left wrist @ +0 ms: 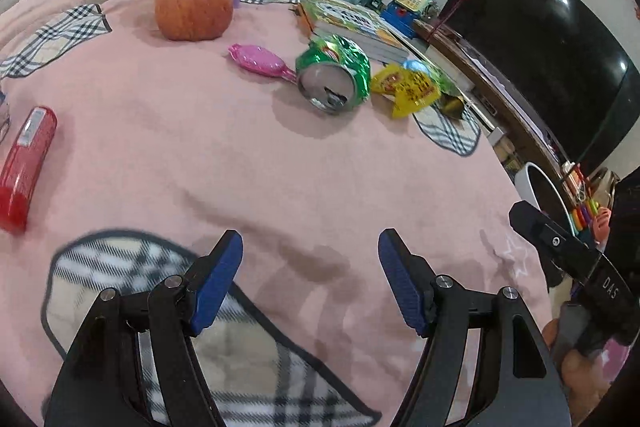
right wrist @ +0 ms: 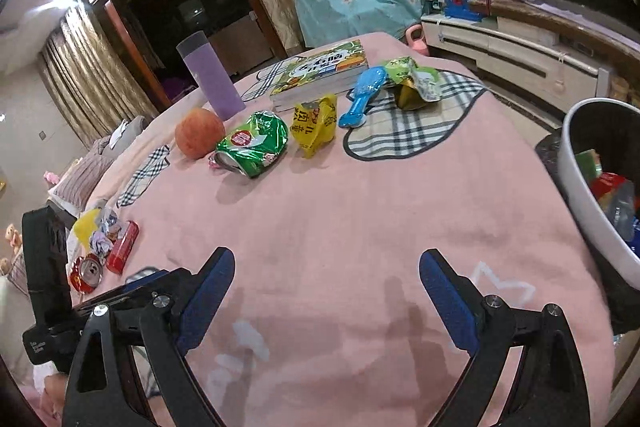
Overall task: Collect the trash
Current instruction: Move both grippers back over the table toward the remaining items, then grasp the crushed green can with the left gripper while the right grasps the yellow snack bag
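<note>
Writing: right gripper [left wrist: 560,247] "DAS" | yellow wrapper [right wrist: 314,125] print unreadable

Warm, fairly dim indoor light falls from above, and the crushed green can [left wrist: 333,77] throws a soft shadow onto the pink blanket [left wrist: 280,163] on its near side. Glare spots dot the dark screen [left wrist: 560,39] to the right of the can, and its foil glints. In the right wrist view a bright lamp flare [right wrist: 60,3] sits far to the upper left of the can. Both fisheye views bend strongly outward and go black at the corners. The plaid patch [left wrist: 132,279] below the can is smeared by motion blur.
</note>
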Demonstrator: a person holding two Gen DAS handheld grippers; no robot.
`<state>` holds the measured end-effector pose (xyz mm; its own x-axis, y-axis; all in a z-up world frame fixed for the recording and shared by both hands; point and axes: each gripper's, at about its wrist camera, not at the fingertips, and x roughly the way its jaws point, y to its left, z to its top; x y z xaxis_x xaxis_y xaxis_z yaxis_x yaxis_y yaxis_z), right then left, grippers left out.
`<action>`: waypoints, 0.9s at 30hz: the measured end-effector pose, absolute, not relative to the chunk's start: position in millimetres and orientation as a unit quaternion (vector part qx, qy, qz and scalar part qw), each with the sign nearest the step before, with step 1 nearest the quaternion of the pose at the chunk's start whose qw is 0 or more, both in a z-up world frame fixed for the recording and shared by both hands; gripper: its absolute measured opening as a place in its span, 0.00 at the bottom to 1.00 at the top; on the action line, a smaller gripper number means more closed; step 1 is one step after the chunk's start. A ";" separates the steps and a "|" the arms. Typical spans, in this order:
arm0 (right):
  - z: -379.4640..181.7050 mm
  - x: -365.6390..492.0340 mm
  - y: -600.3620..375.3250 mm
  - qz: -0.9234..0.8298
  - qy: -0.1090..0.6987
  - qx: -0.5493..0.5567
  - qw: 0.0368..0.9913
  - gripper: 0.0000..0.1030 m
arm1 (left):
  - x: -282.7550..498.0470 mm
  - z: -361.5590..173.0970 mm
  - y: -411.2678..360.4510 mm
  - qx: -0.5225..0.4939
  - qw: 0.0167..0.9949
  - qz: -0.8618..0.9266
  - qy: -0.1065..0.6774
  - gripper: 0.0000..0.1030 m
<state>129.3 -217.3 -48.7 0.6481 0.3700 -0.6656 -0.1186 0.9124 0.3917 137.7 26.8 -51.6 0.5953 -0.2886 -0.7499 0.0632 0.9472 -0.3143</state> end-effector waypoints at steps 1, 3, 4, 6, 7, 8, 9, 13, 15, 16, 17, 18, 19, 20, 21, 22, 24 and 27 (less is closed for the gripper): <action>-48.4 132.6 -215.6 0.137 0.395 0.158 0.895 0.92 | 142.0 -50.2 28.0 -0.128 0.885 -0.098 0.437 0.70; -47.5 141.1 -211.6 0.134 0.393 0.152 0.897 0.92 | 150.2 -48.1 29.1 -0.125 0.887 -0.093 0.434 0.70; -47.6 145.6 -210.1 0.136 0.393 0.152 0.897 0.91 | 155.7 -46.9 29.3 -0.123 0.888 -0.091 0.434 0.70; -48.1 154.7 -208.3 0.144 0.391 0.160 0.895 0.91 | 166.0 -44.8 30.3 -0.125 0.887 -0.092 0.435 0.70; -48.5 157.9 -208.0 0.144 0.390 0.161 0.895 0.91 | 171.6 -43.3 30.3 -0.126 0.887 -0.093 0.434 0.70; -48.9 162.8 -207.9 0.144 0.390 0.163 0.895 0.91 | 176.0 -42.3 30.2 -0.125 0.888 -0.093 0.433 0.70; -49.5 168.2 -208.2 0.146 0.391 0.166 0.893 0.90 | 182.4 -40.4 29.6 -0.123 0.889 -0.091 0.431 0.70; -50.5 188.1 -207.9 0.155 0.393 0.180 0.888 0.79 | 201.8 -35.4 28.3 -0.120 0.891 -0.090 0.428 0.70; -50.6 198.1 -207.1 0.160 0.396 0.187 0.885 0.73 | 210.7 -33.3 28.8 -0.124 0.891 -0.093 0.427 0.70; -50.4 201.6 -206.8 0.164 0.396 0.189 0.883 0.70 | 215.9 -32.1 28.9 -0.127 0.890 -0.098 0.427 0.70; -50.1 205.9 -206.2 0.167 0.396 0.192 0.882 0.69 | 218.8 -31.6 28.6 -0.128 0.889 -0.100 0.427 0.70; -49.5 210.3 -205.1 0.170 0.395 0.192 0.882 0.68 | 223.4 -29.9 28.4 -0.131 0.889 -0.102 0.426 0.70; -49.4 213.7 -203.9 0.172 0.395 0.192 0.882 0.67 | 226.6 -28.4 28.3 -0.132 0.890 -0.104 0.425 0.70; -49.3 217.3 -203.1 0.175 0.394 0.193 0.882 0.66 | 230.3 -26.9 27.8 -0.133 0.890 -0.106 0.424 0.70; -49.6 222.3 -202.1 0.177 0.394 0.194 0.881 0.66 | 235.3 -25.9 26.8 -0.132 0.890 -0.107 0.423 0.70; -50.7 226.8 -201.4 0.178 0.395 0.194 0.880 0.66 | 239.3 -25.1 25.6 -0.131 0.890 -0.107 0.423 0.70; -53.5 235.0 -201.4 0.178 0.397 0.197 0.879 0.64 | 247.8 -25.9 24.0 -0.127 0.890 -0.106 0.424 0.70; -60.0 251.5 -203.0 0.178 0.404 0.208 0.873 0.60 | 260.8 -29.5 22.2 -0.123 0.888 -0.102 0.430 0.70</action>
